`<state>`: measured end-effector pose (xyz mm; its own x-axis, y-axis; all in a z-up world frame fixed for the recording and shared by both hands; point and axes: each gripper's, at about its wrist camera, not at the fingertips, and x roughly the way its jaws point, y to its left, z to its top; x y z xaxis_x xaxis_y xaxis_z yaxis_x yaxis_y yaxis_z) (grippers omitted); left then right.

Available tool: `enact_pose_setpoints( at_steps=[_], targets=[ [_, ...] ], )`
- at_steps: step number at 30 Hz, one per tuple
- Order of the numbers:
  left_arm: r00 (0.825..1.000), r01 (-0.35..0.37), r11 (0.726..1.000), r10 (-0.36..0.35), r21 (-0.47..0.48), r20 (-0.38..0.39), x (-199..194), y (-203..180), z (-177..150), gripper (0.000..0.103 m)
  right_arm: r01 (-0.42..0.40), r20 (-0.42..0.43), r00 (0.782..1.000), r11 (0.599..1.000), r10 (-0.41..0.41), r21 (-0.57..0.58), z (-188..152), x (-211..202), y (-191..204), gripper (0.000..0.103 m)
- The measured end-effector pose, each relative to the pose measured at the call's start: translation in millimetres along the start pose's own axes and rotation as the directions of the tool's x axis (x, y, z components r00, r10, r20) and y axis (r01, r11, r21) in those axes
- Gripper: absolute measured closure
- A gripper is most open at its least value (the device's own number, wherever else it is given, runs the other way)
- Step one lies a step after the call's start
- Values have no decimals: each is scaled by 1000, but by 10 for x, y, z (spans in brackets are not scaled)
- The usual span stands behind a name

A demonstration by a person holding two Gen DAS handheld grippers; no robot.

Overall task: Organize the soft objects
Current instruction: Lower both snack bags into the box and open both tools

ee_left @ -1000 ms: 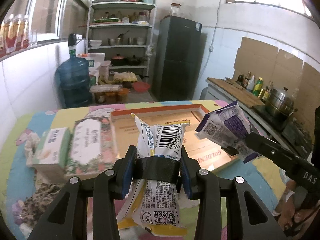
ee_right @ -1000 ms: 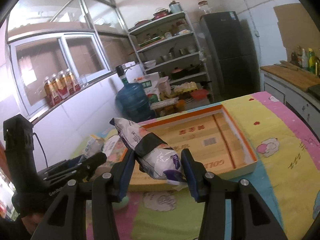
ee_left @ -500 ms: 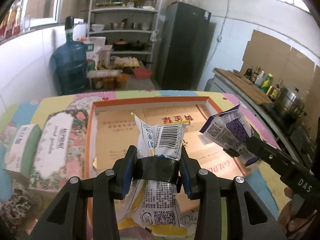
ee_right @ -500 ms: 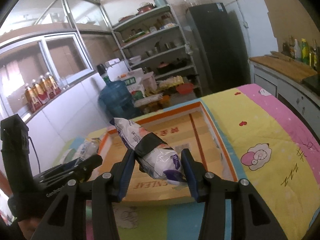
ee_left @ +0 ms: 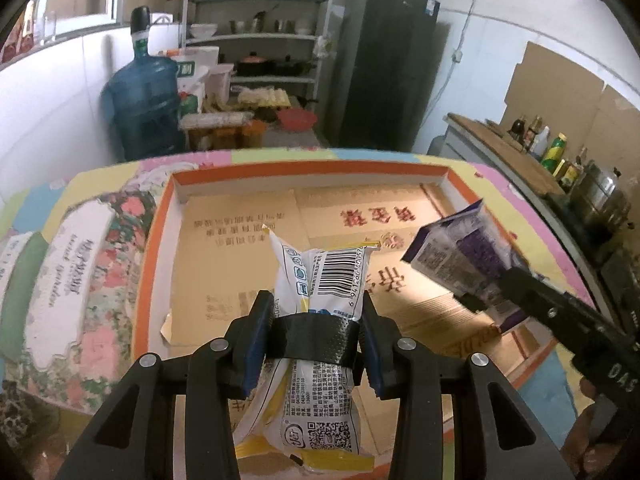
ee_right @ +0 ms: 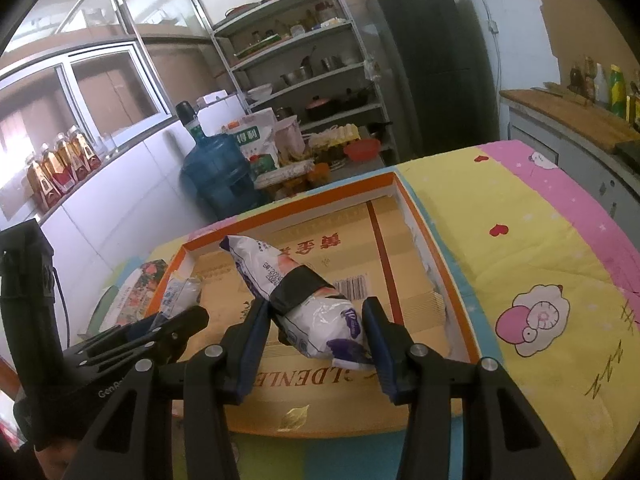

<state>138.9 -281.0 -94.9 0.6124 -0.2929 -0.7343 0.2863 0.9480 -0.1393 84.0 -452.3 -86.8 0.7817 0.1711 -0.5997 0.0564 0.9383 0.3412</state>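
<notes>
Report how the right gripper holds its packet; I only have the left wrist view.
Observer: The right gripper pinches the white-and-purple packet between both fingers, over the box.
Operator: Describe the packet's middle.
Observer: A black band wraps around it, just ahead of the fingers.
Operator: Say what lies right of the box.
Observer: Yellow cloth printed with a cartoon sheep.

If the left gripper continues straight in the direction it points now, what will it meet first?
Most likely the cardboard floor of the orange-rimmed tray. The left gripper, clamping the yellow-and-white packet, points down into it; depth is uncertain.
</notes>
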Motion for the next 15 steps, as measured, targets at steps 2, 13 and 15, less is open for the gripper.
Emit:
enact_pose_setpoints(
  at_steps=[2, 13, 15],
  targets=[
    [1000, -2, 1000, 2, -8, -24, 81, 18, -7, 60, 0, -2, 1000, 1000, 0, 0, 8, 11, -2, 55],
    [1000, 22, 999, -22, -35, 5, 70, 49, 38, 39, 11, -31, 999, 1000, -10, 3, 40, 144, -24, 51],
    [999, 32, 999, -31, -39, 20, 28, 62, 44, 35, 17, -32, 999, 1000, -17, 13, 37, 170, -53, 46]
  ],
)
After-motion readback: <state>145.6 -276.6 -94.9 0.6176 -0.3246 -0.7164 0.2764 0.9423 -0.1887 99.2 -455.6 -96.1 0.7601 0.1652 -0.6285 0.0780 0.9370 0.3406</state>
